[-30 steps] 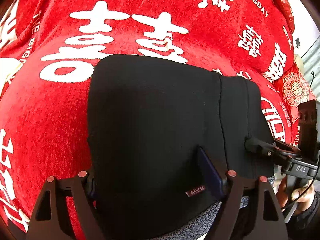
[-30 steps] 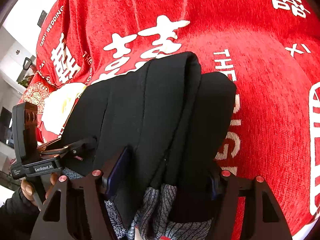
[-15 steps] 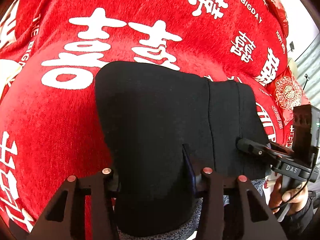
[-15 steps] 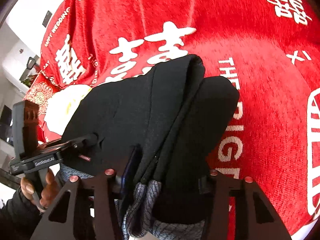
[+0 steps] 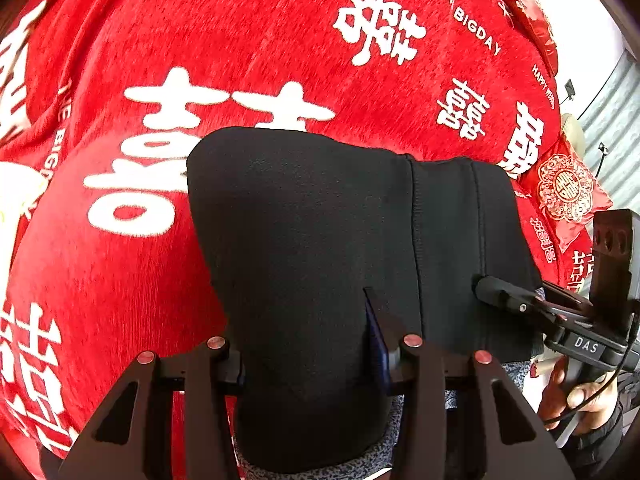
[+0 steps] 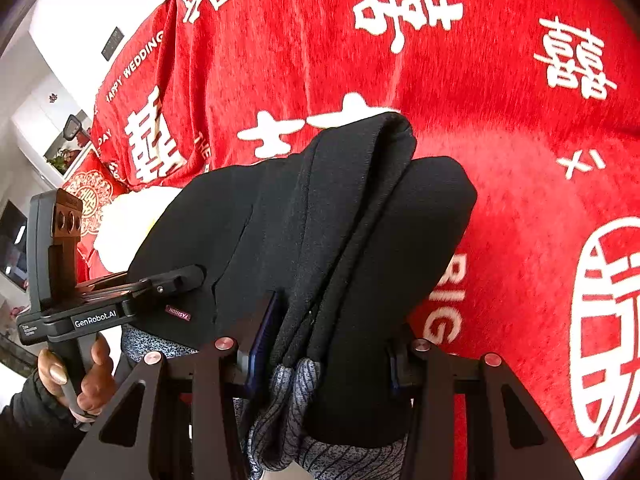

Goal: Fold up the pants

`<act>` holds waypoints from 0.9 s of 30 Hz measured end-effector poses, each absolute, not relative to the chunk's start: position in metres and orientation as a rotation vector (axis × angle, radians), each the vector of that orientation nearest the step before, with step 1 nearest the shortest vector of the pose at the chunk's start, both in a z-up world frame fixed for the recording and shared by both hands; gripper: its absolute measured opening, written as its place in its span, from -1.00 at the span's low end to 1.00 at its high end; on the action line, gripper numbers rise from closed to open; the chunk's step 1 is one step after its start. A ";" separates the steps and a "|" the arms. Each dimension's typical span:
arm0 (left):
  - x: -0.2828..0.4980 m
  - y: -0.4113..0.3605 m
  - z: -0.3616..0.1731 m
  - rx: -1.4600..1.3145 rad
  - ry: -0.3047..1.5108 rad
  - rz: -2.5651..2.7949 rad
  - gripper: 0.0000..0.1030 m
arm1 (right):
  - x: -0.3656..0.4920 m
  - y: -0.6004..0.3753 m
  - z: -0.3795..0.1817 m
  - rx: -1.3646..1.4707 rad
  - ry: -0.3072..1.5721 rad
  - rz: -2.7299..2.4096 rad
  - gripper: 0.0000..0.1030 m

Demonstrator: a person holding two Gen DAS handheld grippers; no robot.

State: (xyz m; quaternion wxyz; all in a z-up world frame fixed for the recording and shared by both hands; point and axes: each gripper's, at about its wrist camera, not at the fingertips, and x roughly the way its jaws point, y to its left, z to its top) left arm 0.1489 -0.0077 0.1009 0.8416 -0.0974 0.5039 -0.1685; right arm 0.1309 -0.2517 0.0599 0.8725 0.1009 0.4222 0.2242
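Folded pants (image 5: 344,248) on the red blanket (image 5: 248,40), near edge clamped in the jaws of the left gripper (image 5: 308,364) and right gripper (image 6: 324,364); uneven release could drag the stacked layers askew and spoil the fold.

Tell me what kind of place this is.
Probably a home bedroom: the black pants lie on a red wedding-print blanket spread like a bedcover, a matching red cushion sits at its edge, and white walls with a shelf show beyond.
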 end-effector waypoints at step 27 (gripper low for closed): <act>0.257 -0.039 0.108 -0.185 1.143 -0.313 -0.06 | 0.233 -0.284 0.077 0.238 0.941 0.449 -0.09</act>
